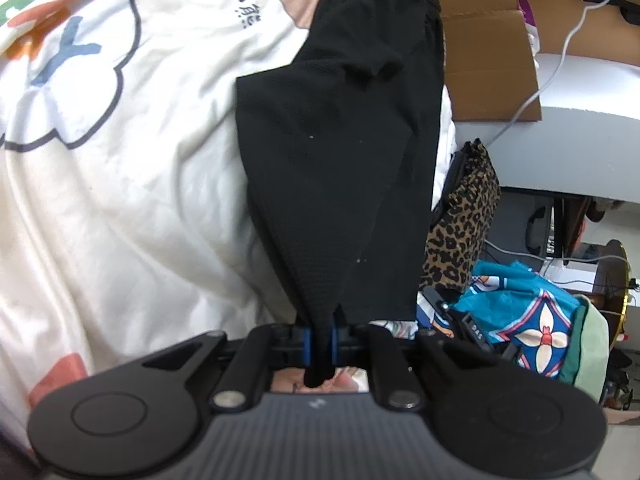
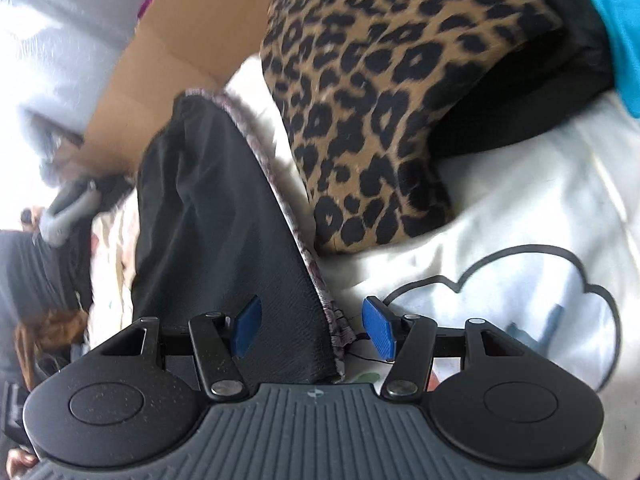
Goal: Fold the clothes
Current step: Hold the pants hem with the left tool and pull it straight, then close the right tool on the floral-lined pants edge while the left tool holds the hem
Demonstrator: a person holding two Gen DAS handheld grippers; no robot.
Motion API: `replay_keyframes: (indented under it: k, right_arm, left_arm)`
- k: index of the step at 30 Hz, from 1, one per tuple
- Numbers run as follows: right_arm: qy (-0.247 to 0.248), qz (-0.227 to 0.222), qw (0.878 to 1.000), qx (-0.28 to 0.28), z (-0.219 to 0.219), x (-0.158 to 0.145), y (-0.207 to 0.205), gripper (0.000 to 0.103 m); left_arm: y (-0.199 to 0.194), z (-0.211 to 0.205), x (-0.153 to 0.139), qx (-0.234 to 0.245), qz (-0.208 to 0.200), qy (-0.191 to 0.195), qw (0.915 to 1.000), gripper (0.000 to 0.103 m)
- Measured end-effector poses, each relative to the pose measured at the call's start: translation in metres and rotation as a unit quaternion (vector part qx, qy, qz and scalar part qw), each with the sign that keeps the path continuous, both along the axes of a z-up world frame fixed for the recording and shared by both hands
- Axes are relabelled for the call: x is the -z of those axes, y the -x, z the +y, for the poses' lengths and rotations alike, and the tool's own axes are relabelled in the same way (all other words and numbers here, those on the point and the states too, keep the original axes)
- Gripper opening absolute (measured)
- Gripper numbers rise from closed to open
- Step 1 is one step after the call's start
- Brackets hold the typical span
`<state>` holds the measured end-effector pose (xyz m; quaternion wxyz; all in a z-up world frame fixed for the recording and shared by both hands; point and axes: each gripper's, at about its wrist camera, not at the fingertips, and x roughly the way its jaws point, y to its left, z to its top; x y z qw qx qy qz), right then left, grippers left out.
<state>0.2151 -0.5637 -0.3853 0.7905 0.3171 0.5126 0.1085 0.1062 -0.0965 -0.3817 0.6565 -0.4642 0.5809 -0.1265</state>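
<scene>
**One black garment, two tongs, one pinch**

The left tongs point(image 1: 319, 346) are clenched on a bunched corner of the single black garment point(image 1: 340, 152), which stretches away from them over the white printed bedsheet point(image 1: 120, 184). In the right wrist view the right tongs point(image 2: 312, 330) stand released, their two blue pads point(image 2: 378, 328) spread wide, the garment's edge point(image 2: 224, 240) lying between them. One leopard-print item point(image 2: 384, 92) rests on the sheet just to the far right of the garment. One cardboard box point(image 1: 484, 40) sits far off; one blue patterned cloth point(image 1: 520, 320) lies near right.
</scene>
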Motion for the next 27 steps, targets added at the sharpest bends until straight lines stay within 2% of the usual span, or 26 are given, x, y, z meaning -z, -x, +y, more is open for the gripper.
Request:
replay_keyframes:
  k: [3,5,7,10,16,21,27]
  right_arm:
    - [0.0,0.01,1.0,-0.029,0.005,0.007,-0.008,0.061]
    - [-0.002,0.013,0.999,-0.045,0.007,0.01,-0.012,0.048]
    - [0.001,0.024,0.997,-0.071,0.014,0.014,-0.017,0.014]
    - [-0.003,0.03,0.995,-0.097,0.021,0.02,-0.021,0.01]
    - [-0.02,0.027,0.997,-0.07,0.016,0.021,-0.015,0.007]
    - [-0.034,0.006,0.999,-0.027,0.006,0.0,0.005,0.006]
    - [-0.011,0.008,1.0,-0.022,0.005,-0.032,0.018,0.006]
  left_arm:
    - [0.0,0.001,0.003,-0.001,0.003,-0.001,1.0,0.009]
    - [0.0,0.002,0.004,-0.001,0.006,-0.002,1.0,0.01]
    - [0.0,0.002,0.006,-0.001,0.008,-0.002,1.0,0.01]
    - [0.0,0.003,0.009,-0.001,0.012,-0.004,0.9999,0.01]
    - [0.002,0.003,0.008,-0.003,0.013,-0.003,0.9999,0.01]
    - [0.004,-0.001,-0.003,0.004,0.003,0.005,1.0,0.01]
    - [0.012,-0.008,-0.023,0.028,-0.019,0.014,0.9993,0.01]
